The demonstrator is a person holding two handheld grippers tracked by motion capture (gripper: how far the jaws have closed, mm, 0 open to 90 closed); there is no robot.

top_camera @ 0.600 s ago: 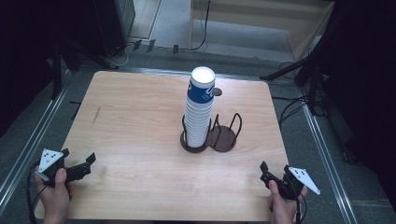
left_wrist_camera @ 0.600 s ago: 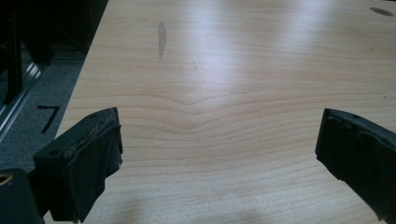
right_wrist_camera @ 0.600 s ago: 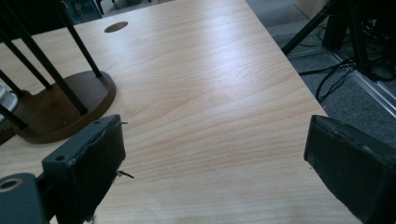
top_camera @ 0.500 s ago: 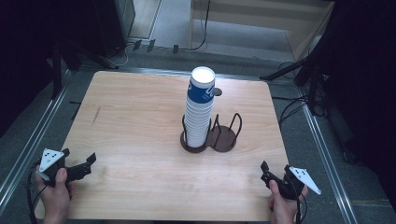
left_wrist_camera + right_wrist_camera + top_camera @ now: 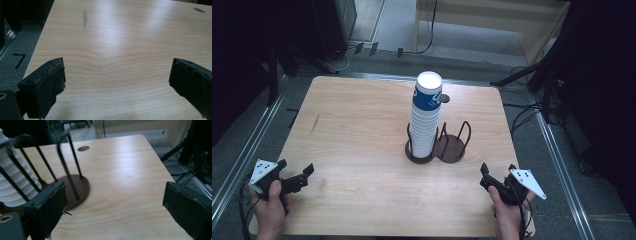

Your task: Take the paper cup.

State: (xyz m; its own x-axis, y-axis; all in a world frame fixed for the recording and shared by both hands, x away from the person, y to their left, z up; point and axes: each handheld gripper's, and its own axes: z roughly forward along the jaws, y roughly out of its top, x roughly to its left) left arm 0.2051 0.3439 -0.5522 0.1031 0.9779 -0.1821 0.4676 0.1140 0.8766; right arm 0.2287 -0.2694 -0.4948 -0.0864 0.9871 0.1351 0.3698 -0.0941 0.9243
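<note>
Nothing has moved; my left hand-held gripper [image 5: 297,177] and right hand-held gripper [image 5: 497,175] stay wide apart, near the cup stack [image 5: 424,120].

High view: worktop [image 5: 362,125] near edge cut by frame bottom; both forearms cropped there too. Cup stack [image 5: 425,120] hides the rear of its holder ring; cup count too fine to tell. Printing on top cup unreadable.

Right gripper view: cup stack [image 5: 11,180] cut off by left edge, top out of frame. Wire holder [image 5: 72,185] blurred up close, its left ring hidden behind the jaw.

Left gripper view: worktop [image 5: 120,50] corner mark at far right, too small to identify.
</note>
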